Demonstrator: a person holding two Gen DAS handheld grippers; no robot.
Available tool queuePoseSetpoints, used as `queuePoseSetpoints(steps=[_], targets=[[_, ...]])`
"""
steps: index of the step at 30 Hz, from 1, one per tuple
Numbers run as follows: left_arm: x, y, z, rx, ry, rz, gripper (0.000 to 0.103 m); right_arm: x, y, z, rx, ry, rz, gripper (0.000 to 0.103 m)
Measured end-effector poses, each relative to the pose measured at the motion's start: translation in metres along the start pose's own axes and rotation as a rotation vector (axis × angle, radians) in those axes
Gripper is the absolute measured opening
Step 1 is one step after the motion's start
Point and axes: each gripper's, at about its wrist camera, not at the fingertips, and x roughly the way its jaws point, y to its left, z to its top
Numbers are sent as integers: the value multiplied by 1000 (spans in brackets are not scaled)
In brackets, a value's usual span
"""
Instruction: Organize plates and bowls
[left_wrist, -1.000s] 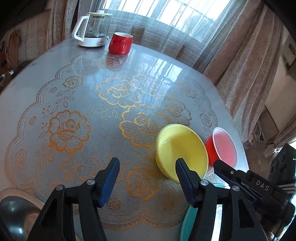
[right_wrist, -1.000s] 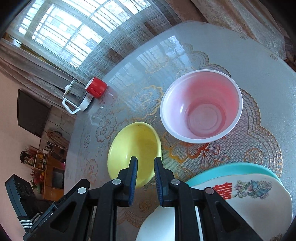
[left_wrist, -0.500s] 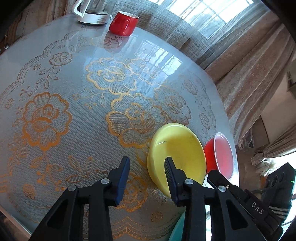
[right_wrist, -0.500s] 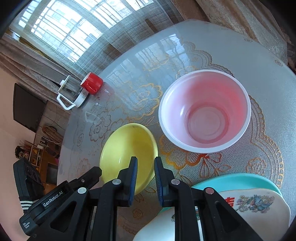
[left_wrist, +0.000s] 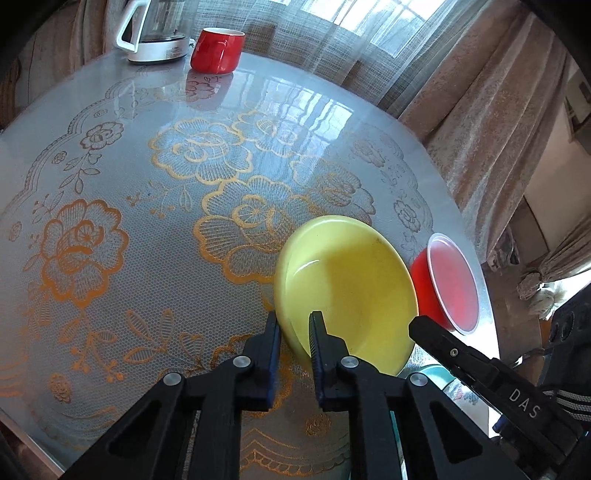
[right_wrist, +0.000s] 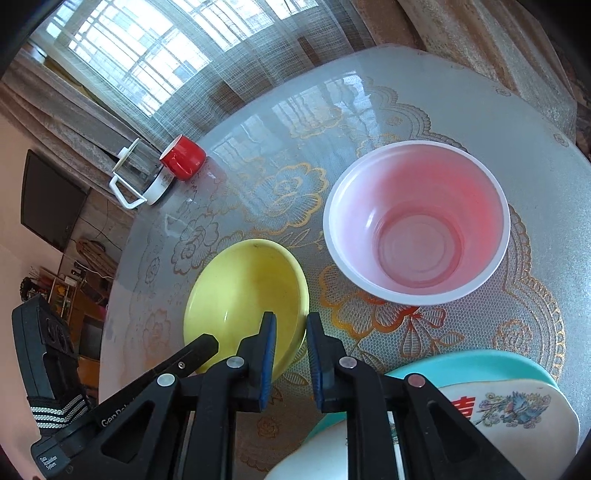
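Observation:
A yellow bowl (left_wrist: 351, 284) sits on the lace-patterned round table (left_wrist: 147, 206); it also shows in the right wrist view (right_wrist: 243, 295). My left gripper (left_wrist: 294, 328) is shut on the bowl's near-left rim, one finger inside and one outside. My right gripper (right_wrist: 290, 330) is narrowly closed around the bowl's right rim in the same way. A red plastic bowl (left_wrist: 448, 280) with a white rim stands just right of the yellow one, pink inside in the right wrist view (right_wrist: 417, 221). A teal plate (right_wrist: 476, 365) with a white decorated plate (right_wrist: 517, 410) on it lies near me.
A red mug (left_wrist: 218, 50) and a glass kettle (left_wrist: 155, 33) stand at the table's far edge by the curtained window. Curtains hang close to the table's right side. The table's edge runs just beyond the red bowl.
My left gripper moved right to the yellow bowl and closed from wide open onto its rim. My right gripper stayed narrowly closed and moved a little nearer the bowl's rim.

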Motion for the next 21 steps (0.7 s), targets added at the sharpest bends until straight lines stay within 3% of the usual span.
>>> queuePoseSetpoints(steps=[21], targets=[[-87, 24, -49, 50, -126, 8, 19, -31, 40, -39, -37, -13, 154, 16]])
